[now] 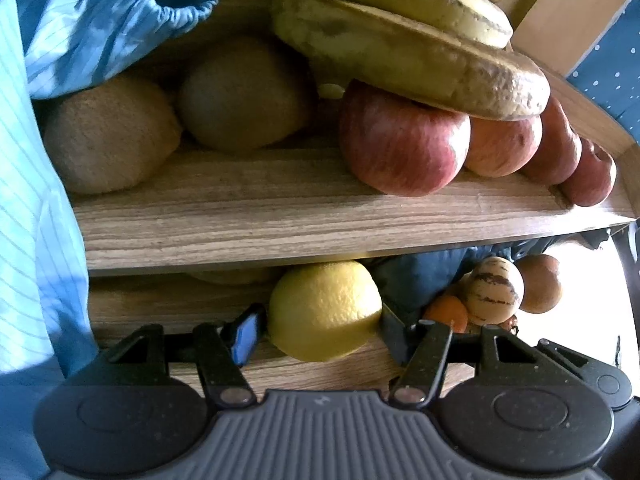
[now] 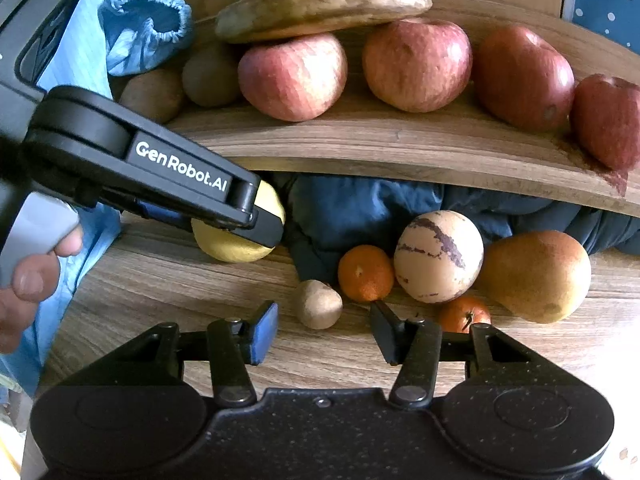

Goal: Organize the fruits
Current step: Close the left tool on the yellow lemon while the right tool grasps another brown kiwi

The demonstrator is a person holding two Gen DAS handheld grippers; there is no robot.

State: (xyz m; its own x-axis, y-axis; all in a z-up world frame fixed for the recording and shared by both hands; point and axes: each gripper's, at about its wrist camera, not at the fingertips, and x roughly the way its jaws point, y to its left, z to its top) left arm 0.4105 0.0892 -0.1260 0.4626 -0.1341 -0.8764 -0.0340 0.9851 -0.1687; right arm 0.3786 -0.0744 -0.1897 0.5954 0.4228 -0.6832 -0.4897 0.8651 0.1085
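— Where's the lemon?
— On the lower surface, clamped across its middle by my left fingers. Firm, waxy rind; may slip. Right fingers apart, empty.

I see wood-grain table below, curved wooden shelf above it. Dark blue fabric bunched underneath shelf. Blue white-dotted surface behind. Hard sunlight from right, deep shadows.
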